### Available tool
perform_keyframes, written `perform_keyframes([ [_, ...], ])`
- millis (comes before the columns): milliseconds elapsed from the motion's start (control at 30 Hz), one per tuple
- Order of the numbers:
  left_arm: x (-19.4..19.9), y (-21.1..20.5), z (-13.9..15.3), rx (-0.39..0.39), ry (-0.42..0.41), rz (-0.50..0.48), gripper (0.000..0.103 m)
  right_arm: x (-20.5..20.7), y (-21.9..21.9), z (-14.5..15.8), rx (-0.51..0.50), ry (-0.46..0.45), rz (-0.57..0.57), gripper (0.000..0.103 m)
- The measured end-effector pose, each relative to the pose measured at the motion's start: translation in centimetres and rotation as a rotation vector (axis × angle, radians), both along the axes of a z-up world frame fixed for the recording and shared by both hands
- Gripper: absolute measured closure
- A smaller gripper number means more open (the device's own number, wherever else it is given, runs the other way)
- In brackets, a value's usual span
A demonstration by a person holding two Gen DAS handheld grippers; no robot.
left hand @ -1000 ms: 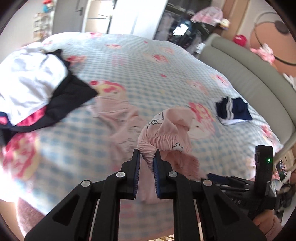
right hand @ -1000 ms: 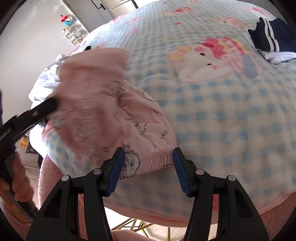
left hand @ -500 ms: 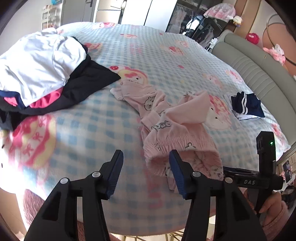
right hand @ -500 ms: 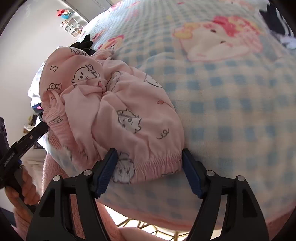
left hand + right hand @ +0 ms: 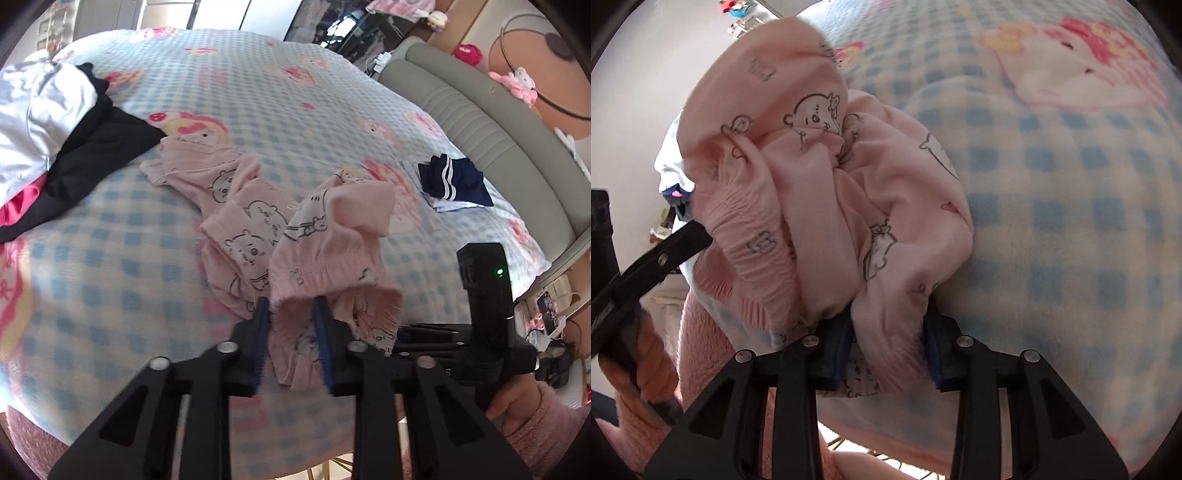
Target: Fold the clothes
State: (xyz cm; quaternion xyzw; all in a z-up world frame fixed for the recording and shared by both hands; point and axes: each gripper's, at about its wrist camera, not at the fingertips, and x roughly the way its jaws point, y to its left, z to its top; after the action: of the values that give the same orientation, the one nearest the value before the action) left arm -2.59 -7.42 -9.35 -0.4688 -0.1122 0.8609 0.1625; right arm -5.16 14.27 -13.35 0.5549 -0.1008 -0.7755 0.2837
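Note:
Pink pyjama pants point(image 5: 255, 221) printed with little bears lie bunched near the front edge of the bed, one leg trailing off to the far left. My left gripper point(image 5: 291, 332) is shut on a fold of the elastic waistband, the cloth filling the space between its blue pads. In the right wrist view the same pants point(image 5: 820, 166) rise in a crumpled heap, and my right gripper point(image 5: 888, 332) is shut on the waistband edge beside it. The left gripper's black finger point(image 5: 665, 251) shows at the left, held by a hand in a pink sleeve.
The bed wears a blue-checked blanket point(image 5: 295, 92) with cartoon prints. A heap of white, black and bright pink clothes point(image 5: 55, 122) lies at the left. A folded navy garment with white stripes point(image 5: 454, 181) sits at the right near the grey headboard point(image 5: 498, 129). The bed's front edge is just below both grippers.
Half a second ago both grippers stood open around the pants. Both have now moved in and closed on the waistband, and the cloth is bunched up higher.

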Motion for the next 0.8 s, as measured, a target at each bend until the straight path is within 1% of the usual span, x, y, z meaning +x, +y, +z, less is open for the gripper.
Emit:
perform_keyframes([
  [33,-0.5,0.1,0.8,-0.01,0.023,0.023,0.095,-0.1,-0.1,0.1,0.008,0.008,0.004,0.083],
  [67,-1.1,0.2,1.6,-0.021,0.046,0.046,0.096,-0.2,-0.1,0.3,0.016,0.015,0.008,0.09],
  [100,-1.6,0.2,2.3,-0.031,0.069,0.069,0.097,-0.3,-0.2,0.4,0.023,0.023,0.011,0.09],
  [133,-2.2,0.3,3.2,-0.041,0.093,0.091,0.098,-0.7,0.2,1.5,0.032,0.055,0.001,0.09],
  [200,-4.8,0.8,7.6,-0.044,0.189,0.092,0.098,-3.1,2.2,5.5,0.048,0.127,-0.046,0.091],
  [233,-5.4,1.0,10.7,-0.033,0.26,0.087,0.098,-4.4,3.2,7.6,0.057,0.161,-0.071,0.091],
  [300,-6.8,1.6,16.9,-0.011,0.402,0.077,0.098,-5.8,5.2,13.3,0.073,0.286,-0.126,0.091],
  [333,-6.7,1.8,19.4,-0.003,0.459,0.081,0.098,-6.3,6.2,16.3,0.082,0.353,-0.154,0.091],
  [400,-6.4,2.1,24.3,0.012,0.57,0.089,0.098,-6.0,8.0,22.4,0.033,0.486,-0.214,0.091],
  [433,-6.0,2.2,25.6,0.015,0.604,0.094,0.098,-5.2,8.9,24.5,0.005,0.539,-0.244,0.091],
  [533,-4.3,1.9,25.2,0.046,0.603,0.11,0.098,-2.5,11.6,29.6,-0.08,0.68,-0.335,0.09],
  [567,-4.2,1.9,23.1,0.049,0.554,0.108,0.098,-2.1,11.8,28.2,-0.08,0.649,-0.349,0.089],
  [633,-3.9,1.9,19.0,0.055,0.455,0.105,0.098,-1.8,11.7,23.1,-0.058,0.524,-0.362,0.089],
  [700,-4.2,2.0,11.9,0.075,0.261,0.11,0.098,-1.5,11.6,18.0,-0.035,0.399,-0.375,0.089],
  [733,-4.1,1.9,8.0,0.092,0.149,0.115,0.098,-1.3,11.6,15.4,-0.024,0.336,-0.381,0.089],
  [767,-3.4,2.0,5.1,0.084,0.075,0.12,0.098,-1.1,11.6,12.9,-0.012,0.273,-0.386,0.089],
  [800,-2.7,2.0,2.3,0.076,0.002,0.124,0.098,-0.5,11.6,9.8,-0.016,0.191,-0.393,0.089],
])
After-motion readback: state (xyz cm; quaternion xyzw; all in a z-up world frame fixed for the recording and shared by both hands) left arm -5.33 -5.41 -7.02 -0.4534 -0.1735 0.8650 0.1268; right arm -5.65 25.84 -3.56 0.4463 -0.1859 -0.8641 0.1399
